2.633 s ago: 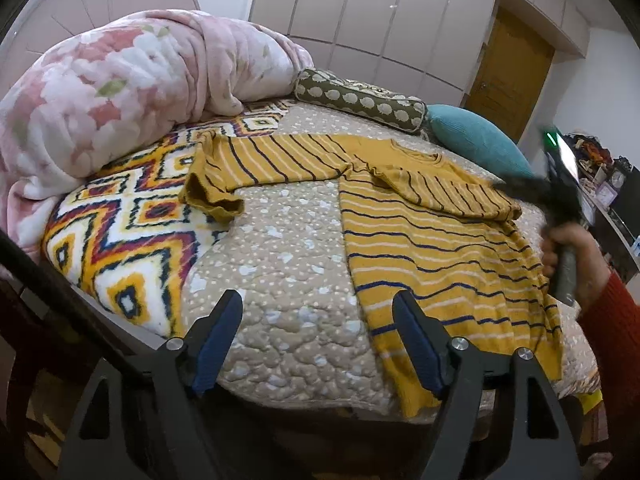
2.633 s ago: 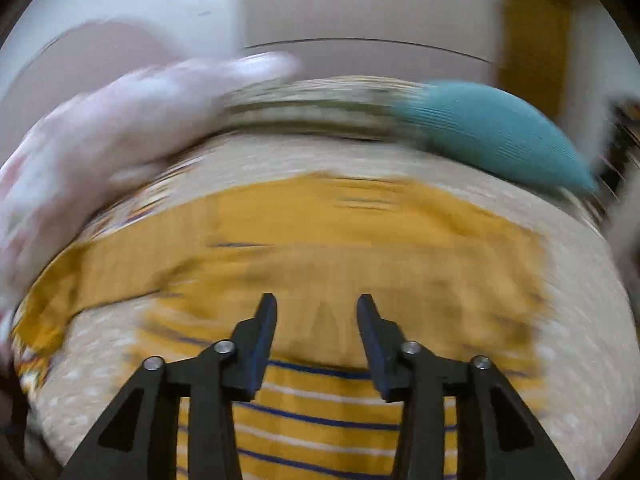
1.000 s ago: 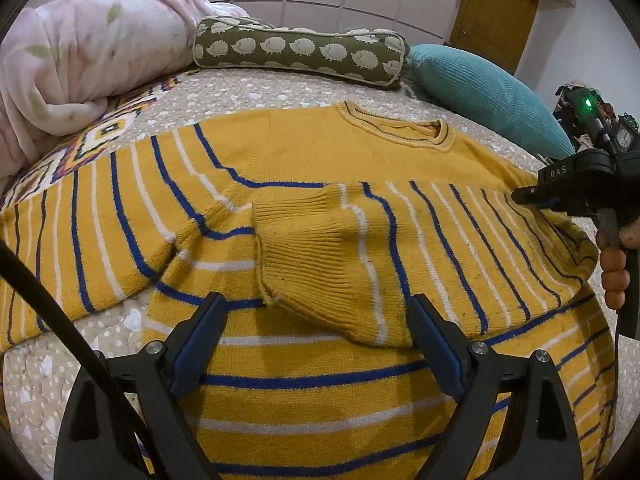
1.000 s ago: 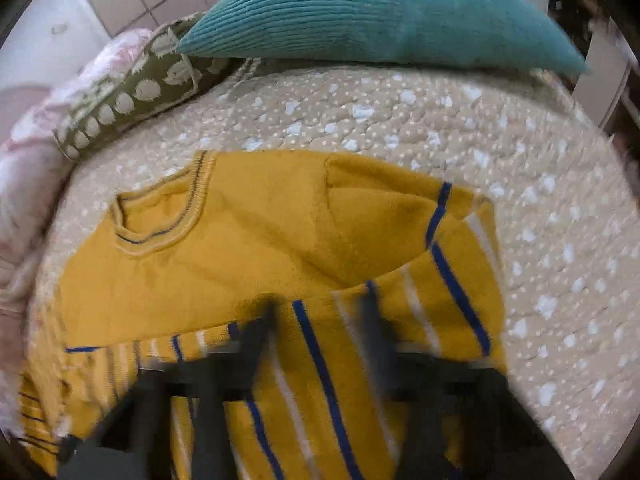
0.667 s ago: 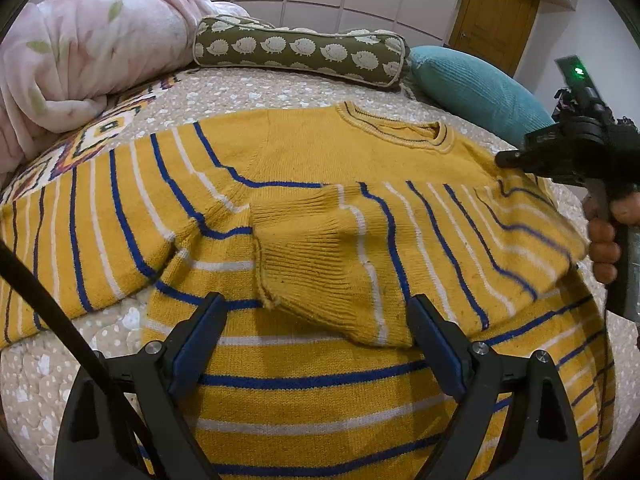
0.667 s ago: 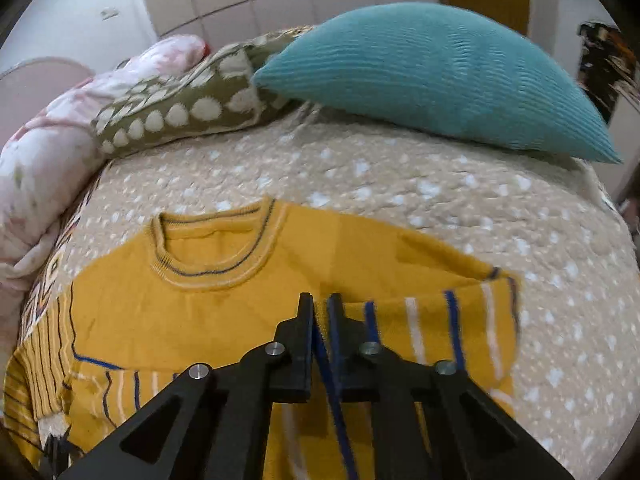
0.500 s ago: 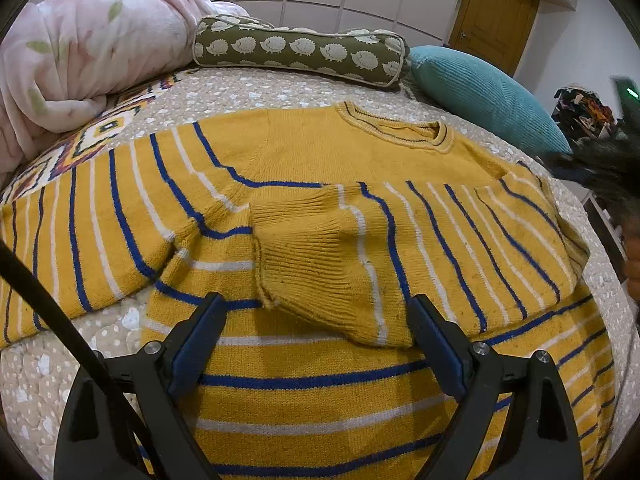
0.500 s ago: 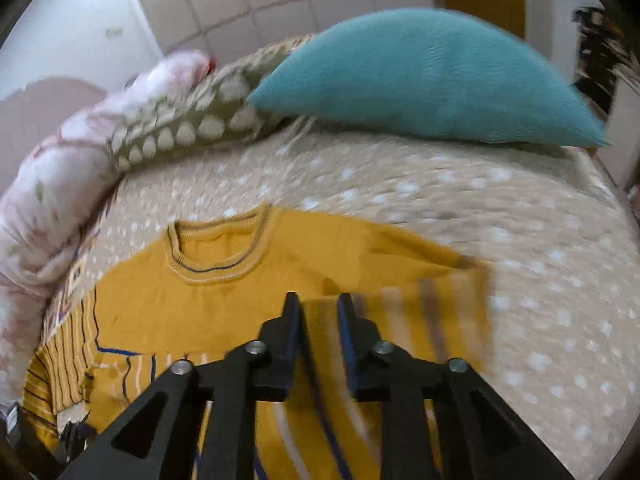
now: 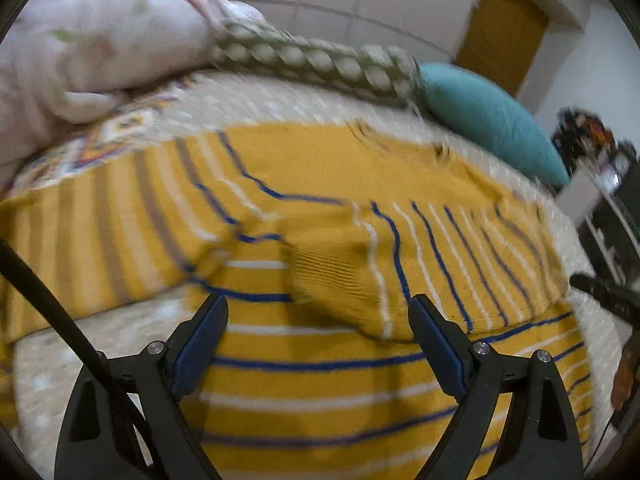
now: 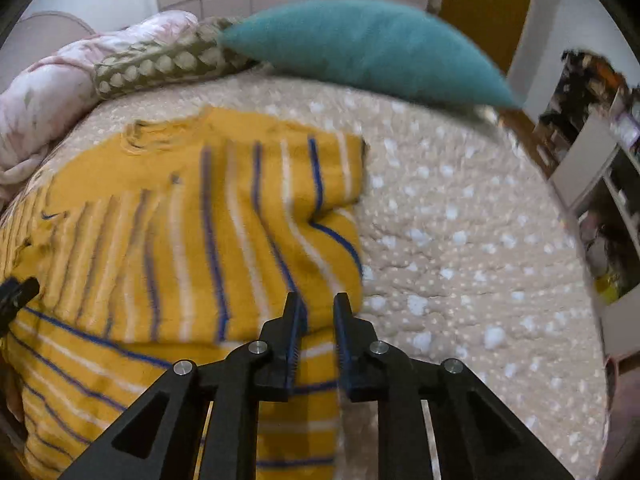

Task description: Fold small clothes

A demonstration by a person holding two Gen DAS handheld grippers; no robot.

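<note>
A yellow sweater (image 9: 320, 160) with blue and white stripes lies flat on the bed, neck toward the pillows. Its right sleeve (image 9: 400, 264) is folded across the chest and its left sleeve is spread out to the left. My left gripper (image 9: 317, 304) hangs wide open over the lower body, just short of the folded cuff, holding nothing. My right gripper (image 10: 317, 300) hovers over the sweater (image 10: 160, 184) at its right side edge, below the folded sleeve (image 10: 240, 220). Its jaws are closing to a narrow gap, and no fabric is pinched between the pads.
A teal pillow (image 10: 360, 48), a patterned bolster (image 9: 312, 60) and a pink floral duvet (image 9: 80, 48) line the far side of the beige quilted bedspread (image 10: 460, 240). Cluttered shelves (image 10: 600, 160) stand past the bed's right edge.
My right gripper has drawn back from the folded sleeve's shoulder to the sweater's right edge, its jaws parting slightly. My left gripper has shifted a little, and its view is blurred.
</note>
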